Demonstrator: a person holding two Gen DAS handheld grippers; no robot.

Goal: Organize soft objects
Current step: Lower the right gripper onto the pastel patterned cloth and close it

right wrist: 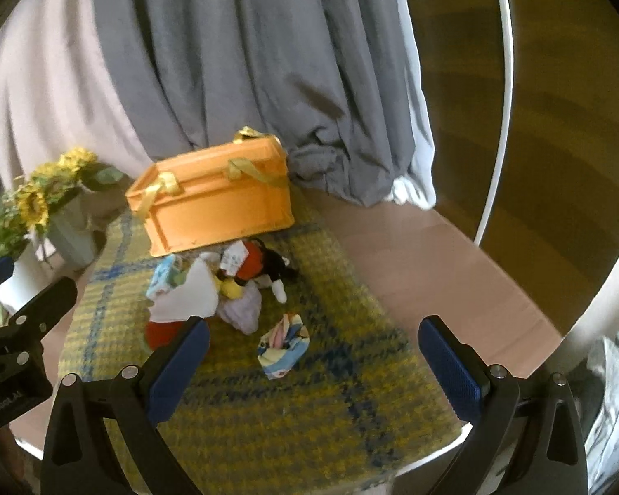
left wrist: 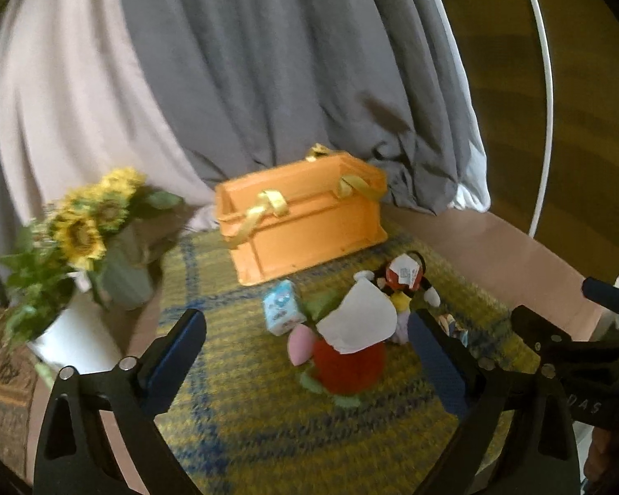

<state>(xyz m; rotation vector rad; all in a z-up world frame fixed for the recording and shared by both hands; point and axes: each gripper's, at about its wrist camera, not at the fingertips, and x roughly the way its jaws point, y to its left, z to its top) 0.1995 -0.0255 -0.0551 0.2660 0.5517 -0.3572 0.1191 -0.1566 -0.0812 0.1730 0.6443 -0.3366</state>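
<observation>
One orange crate (right wrist: 218, 202) with yellow ribbon handles sits on the yellow-and-blue mat (right wrist: 309, 404), and everything else piles up just in front of it: one red plush (left wrist: 346, 365) with a white cloth (left wrist: 357, 321) over it, one black-and-red doll (right wrist: 260, 266), one lilac bundle (right wrist: 243, 309), plus two printed soft cubes (right wrist: 284, 345) (left wrist: 282, 306). Both my claws tilt down at the pile, left claw (left wrist: 305, 354) spread wide, right claw (right wrist: 313, 367) spread too, neither holding anything.
</observation>
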